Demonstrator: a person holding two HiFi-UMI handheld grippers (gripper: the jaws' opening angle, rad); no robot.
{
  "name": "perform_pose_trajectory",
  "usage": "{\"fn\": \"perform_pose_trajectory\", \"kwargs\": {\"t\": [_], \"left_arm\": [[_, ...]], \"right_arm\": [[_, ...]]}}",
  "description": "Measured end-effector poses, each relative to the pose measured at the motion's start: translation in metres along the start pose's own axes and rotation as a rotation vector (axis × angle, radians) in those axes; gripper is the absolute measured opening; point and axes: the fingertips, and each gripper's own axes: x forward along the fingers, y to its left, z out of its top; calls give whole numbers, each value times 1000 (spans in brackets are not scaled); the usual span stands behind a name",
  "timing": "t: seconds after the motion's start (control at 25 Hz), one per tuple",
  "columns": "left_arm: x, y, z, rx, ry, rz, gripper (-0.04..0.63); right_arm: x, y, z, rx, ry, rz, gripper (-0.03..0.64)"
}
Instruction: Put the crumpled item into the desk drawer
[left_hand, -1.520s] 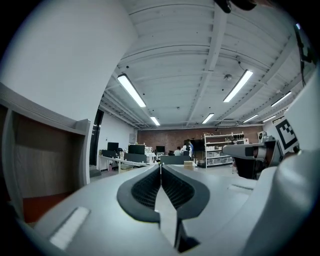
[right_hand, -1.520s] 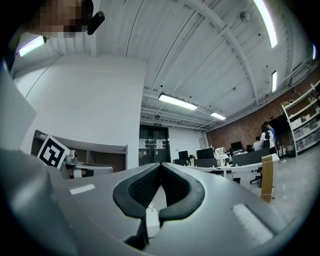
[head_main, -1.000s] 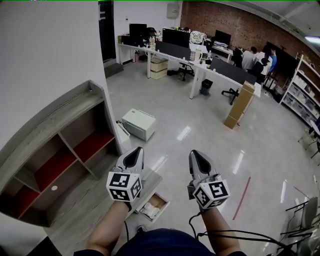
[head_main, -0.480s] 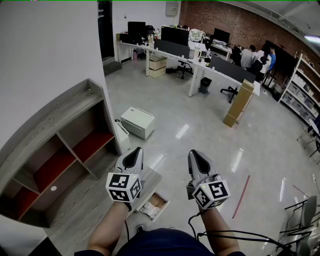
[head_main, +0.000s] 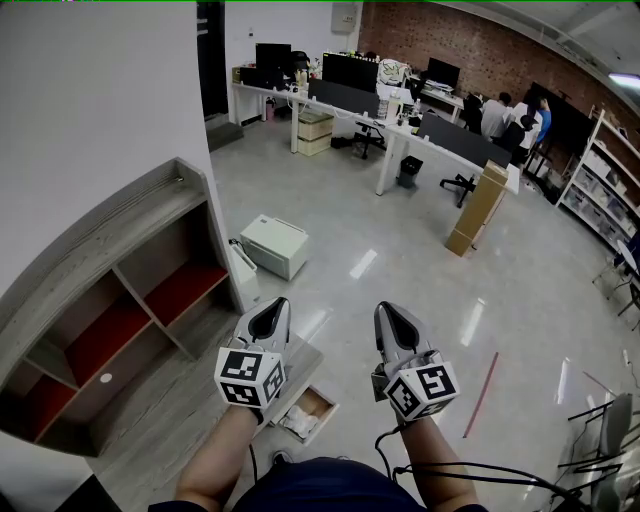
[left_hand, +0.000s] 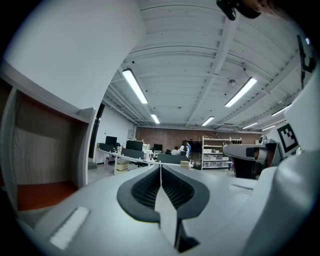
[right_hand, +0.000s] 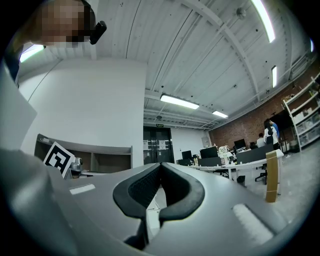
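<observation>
Above drawer (head_main: 308, 408), tools (head_main: 270, 308) (head_main: 388, 312) closed (both empty).

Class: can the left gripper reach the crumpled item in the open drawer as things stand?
Probably yes: the drawer stands open just below the left gripper, and the crumpled item lies uncovered with nothing between. Its jaws are shut, though.

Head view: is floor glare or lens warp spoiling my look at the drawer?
Head view: fisheye bows the shelf unit; light streaks glare on the floor, clear of the open drawer, which is shaded but legible. Left and right gripper views: black corners, strong warp.
</observation>
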Motion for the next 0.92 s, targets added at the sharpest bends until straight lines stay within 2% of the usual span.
{"fn": "perform_pose_trajectory", "kwargs": {"t": [0.92], "left_arm": [[-2,9,-4,-19,10,-12,8]], "right_arm": [[5,7,-4,-8,10,-14,6]]}}
